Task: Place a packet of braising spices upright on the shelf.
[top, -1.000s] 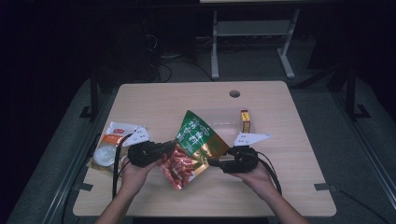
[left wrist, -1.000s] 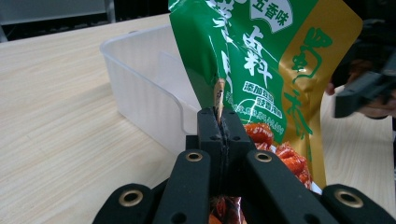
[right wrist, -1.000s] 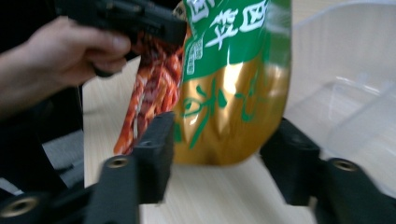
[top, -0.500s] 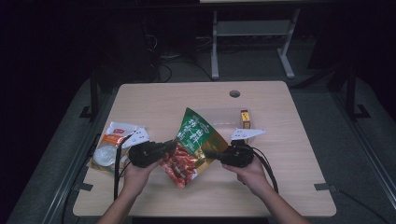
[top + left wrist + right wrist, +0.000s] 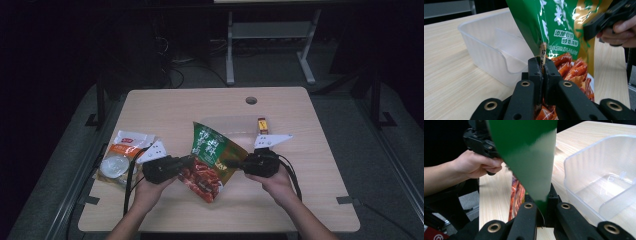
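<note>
- Left tool [image 5: 543, 70]: jaws closed flat on the side seam of the snack bag [image 5: 212, 155], pinching a thin fold of film; the bag rises just beyond the tips.
- Right tool [image 5: 543, 206]: jaws have just been closing and now clamp the bag's opposite edge, the green back panel standing up directly ahead of them.
- Snack bag: held tilted between the two tools, off the surface [image 5: 310, 150], its red lower end toward the person.
- Handling, as judged: light, soft and crinkly, with glossy film likely to slip; the loose contents sag toward the lower end. The flat sealed edges are the best purchase; squeezing the filled middle could crush the contents.
- Clear plastic bin [image 5: 490, 47]: just behind the bag, past both tools, standing open and empty.
- White food packet [image 5: 122, 155]: outboard of the left tool, well apart.
- Small yellow box [image 5: 262, 125]: beyond the right tool.
</note>
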`<move>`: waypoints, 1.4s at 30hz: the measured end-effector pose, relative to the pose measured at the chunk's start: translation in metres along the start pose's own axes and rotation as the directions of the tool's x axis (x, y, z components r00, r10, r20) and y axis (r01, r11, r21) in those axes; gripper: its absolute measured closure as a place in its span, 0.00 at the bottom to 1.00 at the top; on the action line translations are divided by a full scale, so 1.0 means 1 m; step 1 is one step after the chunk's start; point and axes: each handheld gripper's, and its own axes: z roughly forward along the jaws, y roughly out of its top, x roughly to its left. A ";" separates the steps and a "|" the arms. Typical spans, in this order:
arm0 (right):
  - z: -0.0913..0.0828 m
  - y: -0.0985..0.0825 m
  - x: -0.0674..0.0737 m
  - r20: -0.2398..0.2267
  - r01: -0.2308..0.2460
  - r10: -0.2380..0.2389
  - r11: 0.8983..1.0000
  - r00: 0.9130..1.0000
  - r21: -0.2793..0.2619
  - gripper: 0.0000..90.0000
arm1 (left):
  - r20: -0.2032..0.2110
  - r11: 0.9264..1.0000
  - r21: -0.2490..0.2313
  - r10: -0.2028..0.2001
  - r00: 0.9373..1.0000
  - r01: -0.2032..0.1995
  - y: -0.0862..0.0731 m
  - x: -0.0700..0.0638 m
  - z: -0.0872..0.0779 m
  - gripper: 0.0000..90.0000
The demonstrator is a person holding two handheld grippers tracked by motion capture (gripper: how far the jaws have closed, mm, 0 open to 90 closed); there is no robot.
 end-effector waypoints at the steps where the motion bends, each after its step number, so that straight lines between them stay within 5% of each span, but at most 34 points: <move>1: -0.001 0.001 0.001 -0.002 0.010 -0.010 1.000 1.000 0.001 1.00 | 0.003 1.000 0.003 0.002 1.000 -0.002 0.000 0.000 0.000 0.95; 13: -0.012 0.010 0.008 0.007 0.064 -0.064 0.998 0.998 0.007 1.00 | 0.035 0.999 0.028 0.038 0.999 -0.038 0.001 -0.005 0.005 0.94; 18: -0.018 0.016 0.013 0.000 0.097 -0.097 0.995 0.995 -0.003 1.00 | 0.045 0.999 -0.013 0.037 0.998 -0.036 0.004 -0.002 -0.002 0.78; 22: -0.022 0.021 0.014 0.006 0.122 -0.122 0.992 0.992 0.000 1.00 | -0.002 0.998 -0.027 0.052 0.999 -0.052 0.006 0.001 -0.011 0.64; 28: -0.031 0.026 0.014 0.010 0.110 -0.110 0.994 0.994 -0.021 1.00 | -0.022 0.998 -0.055 0.030 0.999 -0.031 0.005 0.007 -0.026 0.58; 35: -0.042 0.037 0.010 0.050 0.113 -0.112 0.993 0.992 -0.027 1.00 | -0.041 0.997 0.016 0.070 0.997 -0.069 -0.008 0.005 -0.033 0.41; 42: -0.058 0.051 0.003 0.108 0.106 -0.102 0.994 0.989 -0.025 1.00 | -0.026 0.991 0.125 0.040 0.999 -0.037 -0.028 0.008 -0.039 0.24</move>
